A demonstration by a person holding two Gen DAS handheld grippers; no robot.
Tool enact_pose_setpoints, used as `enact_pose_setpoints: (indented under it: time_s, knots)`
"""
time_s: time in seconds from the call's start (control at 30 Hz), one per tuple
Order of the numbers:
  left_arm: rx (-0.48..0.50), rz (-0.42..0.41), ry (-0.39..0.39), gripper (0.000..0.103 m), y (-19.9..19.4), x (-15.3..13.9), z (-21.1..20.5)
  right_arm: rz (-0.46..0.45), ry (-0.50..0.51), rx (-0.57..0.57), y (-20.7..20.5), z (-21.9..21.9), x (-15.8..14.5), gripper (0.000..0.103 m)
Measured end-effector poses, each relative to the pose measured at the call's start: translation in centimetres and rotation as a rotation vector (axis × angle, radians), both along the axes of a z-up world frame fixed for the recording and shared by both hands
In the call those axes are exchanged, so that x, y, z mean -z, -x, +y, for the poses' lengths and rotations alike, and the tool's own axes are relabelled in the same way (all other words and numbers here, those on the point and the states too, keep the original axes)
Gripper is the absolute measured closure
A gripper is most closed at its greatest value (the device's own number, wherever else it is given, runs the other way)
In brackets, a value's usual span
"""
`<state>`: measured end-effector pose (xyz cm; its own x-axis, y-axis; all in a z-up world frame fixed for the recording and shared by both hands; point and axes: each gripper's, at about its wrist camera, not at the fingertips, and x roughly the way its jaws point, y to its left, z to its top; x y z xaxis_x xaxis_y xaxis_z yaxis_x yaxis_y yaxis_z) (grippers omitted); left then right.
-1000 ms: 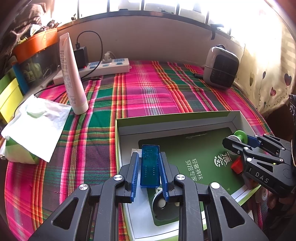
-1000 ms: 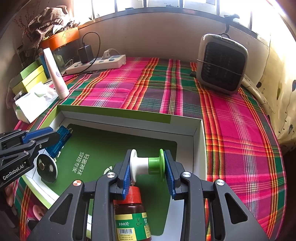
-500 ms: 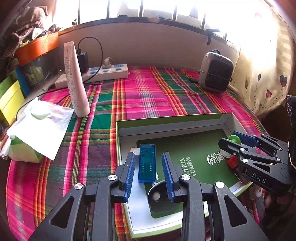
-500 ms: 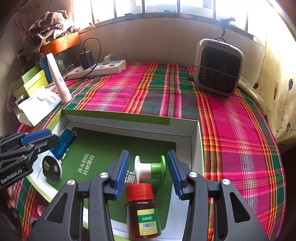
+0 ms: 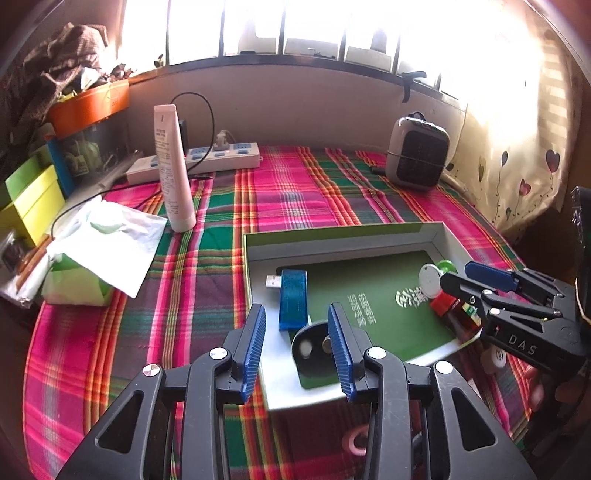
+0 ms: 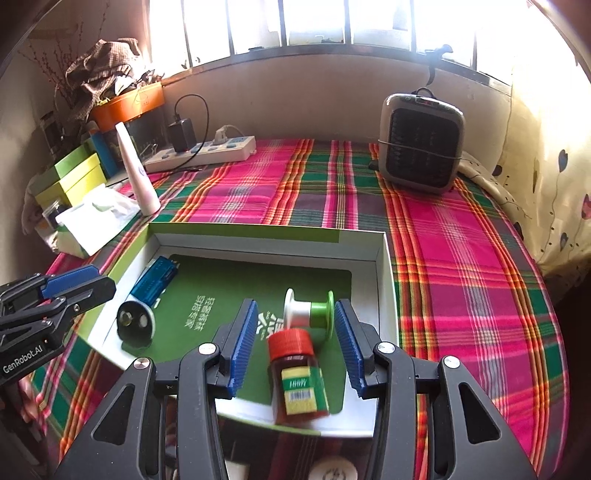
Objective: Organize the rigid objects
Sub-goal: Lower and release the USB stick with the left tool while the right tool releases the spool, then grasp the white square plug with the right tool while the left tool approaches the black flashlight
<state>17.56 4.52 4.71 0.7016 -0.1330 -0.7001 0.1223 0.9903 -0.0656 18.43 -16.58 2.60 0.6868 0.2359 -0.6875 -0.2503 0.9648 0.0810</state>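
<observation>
While both grippers hang wide open and empty, the translucent blue USB stick [image 5: 292,298] lies in the shallow green-lined cardboard box [image 5: 332,230] – long axis toward the frame's top, just above the left gripper [image 5: 296,350]; the right gripper [image 6: 295,345] sits over the red-capped amber pill bottle [image 6: 298,373].

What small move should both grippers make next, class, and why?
Probably lift both away from the box: the left gripper and right gripper are open, and the blue USB device and spool lie free inside.

Sunlit barred window [image 5: 295,33] above plaid tablecloth [image 5: 288,199]
</observation>
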Motion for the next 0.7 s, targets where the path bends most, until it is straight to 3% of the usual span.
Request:
enact_pose_setpoints:
  time_s: [0.7]
  knots:
    - [-0.022,-0.004,0.069,0.066,5.9,0.5,2.4,-0.031,-0.022,0.000,6.7,0.1,-0.6,0.058]
